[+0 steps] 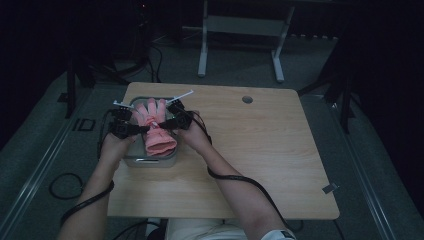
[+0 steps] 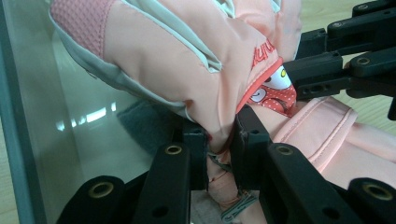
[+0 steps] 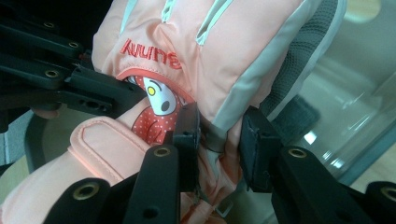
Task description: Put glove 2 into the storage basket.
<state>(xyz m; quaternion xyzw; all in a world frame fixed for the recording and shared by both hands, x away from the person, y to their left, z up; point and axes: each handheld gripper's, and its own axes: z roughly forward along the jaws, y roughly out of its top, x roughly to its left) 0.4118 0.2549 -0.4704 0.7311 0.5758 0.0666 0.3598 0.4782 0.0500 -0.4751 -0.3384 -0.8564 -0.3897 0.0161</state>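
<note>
Step in hand, as judged: lowering a pink glove [image 1: 154, 127] into a clear plastic bin [image 1: 150, 161] that sits on the tabletop [image 1: 260, 150]. Left tool [image 2: 219, 140] is pinched narrow on a fold of fabric at the glove's wrist edge; right tool [image 3: 219, 133] grips the opposite edge, its jaws a little wider with grey trim bunched between them. The glove hangs between the two tools, fingers pointing away from the person, cuff nearest them, and lies over the bin's opening. In both gripper views the bin's clear wall stands just beyond the glove. Whether the glove touches the bin floor cannot be told. Nothing else is visible in the bin. Next move likely calls for settling the glove fully inside before both tools open together, so no part drapes over the rim.
</note>
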